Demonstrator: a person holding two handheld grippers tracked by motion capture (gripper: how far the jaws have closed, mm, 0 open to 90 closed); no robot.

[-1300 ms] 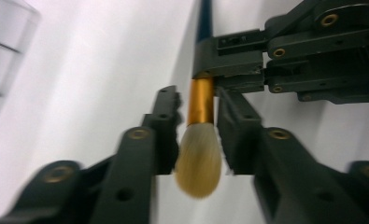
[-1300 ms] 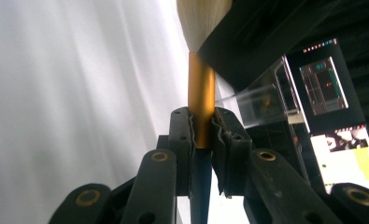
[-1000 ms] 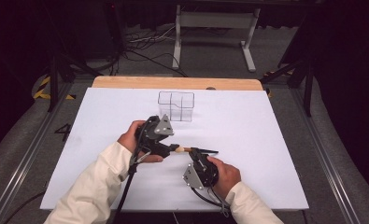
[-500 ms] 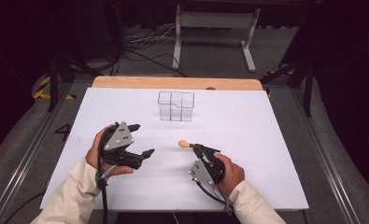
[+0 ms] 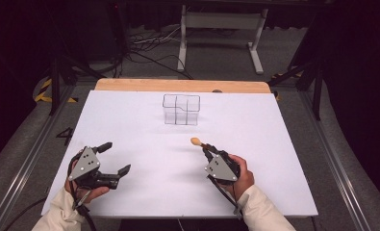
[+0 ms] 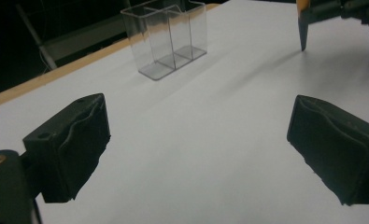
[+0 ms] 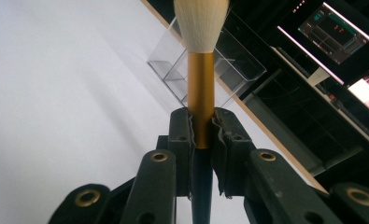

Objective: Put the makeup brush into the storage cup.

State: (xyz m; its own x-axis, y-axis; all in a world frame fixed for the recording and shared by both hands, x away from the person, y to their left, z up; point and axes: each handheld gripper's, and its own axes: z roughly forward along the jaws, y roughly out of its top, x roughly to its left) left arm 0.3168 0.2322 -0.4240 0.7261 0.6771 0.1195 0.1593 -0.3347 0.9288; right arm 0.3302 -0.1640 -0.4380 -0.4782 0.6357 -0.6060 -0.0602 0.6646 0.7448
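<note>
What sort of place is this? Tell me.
Probably a recording lab or studio: a white table ringed by dark drapes, loose cables on the floor, and lit monitor screens behind the clear organiser.

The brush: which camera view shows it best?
The right gripper view: the brush stands close, gold ferrule clamped between the right tool jaws, pale bristles on top. The high view gives a tiny bristle tip; the left gripper view, a dark pointed end.

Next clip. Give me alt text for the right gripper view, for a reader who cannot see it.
The right gripper's black jaws are clamped on the gold ferrule of a makeup brush, whose pale bristle head points up and away. Beyond it a clear divided organizer stands on the white table, with lit monitors in the dark background.
</note>
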